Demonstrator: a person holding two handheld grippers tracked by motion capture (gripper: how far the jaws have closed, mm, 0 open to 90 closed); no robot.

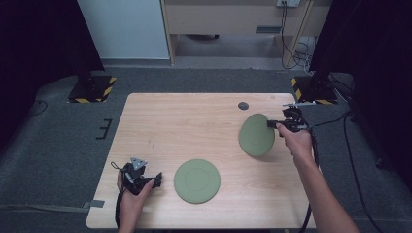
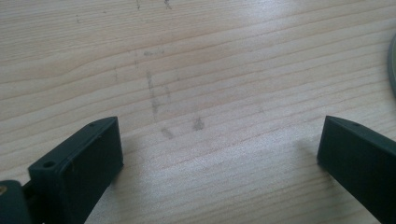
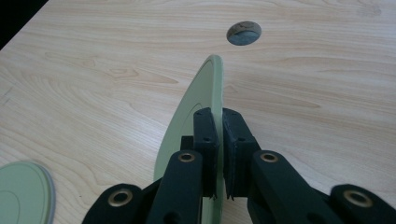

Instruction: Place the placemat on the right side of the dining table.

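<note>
Item one: a green plate (image 1: 256,135), round and flat, is being carried on edge above the far right part of the counter (image 1: 184,121). The right hand-held gripper (image 1: 273,124) is pinching its rim, jaws pressed against both faces, as the right gripper view is showing at close range (image 3: 212,88). The plate is tilting, its broad face turning toward the left of the high view, and it is casting a shadow on the wood beneath.

Item two: a second green plate (image 1: 197,181) is lying flat on the near middle of the counter, well apart from the first; its edge is peeking into the right gripper view (image 3: 23,191).

Item three: the left hand-held gripper (image 1: 156,180) is resting low at the near left corner, just beside the flat plate, jaws spread wide over bare wood.

Item four: a small round grey cap (image 1: 243,105) is sitting set into the counter near the far edge.
</note>
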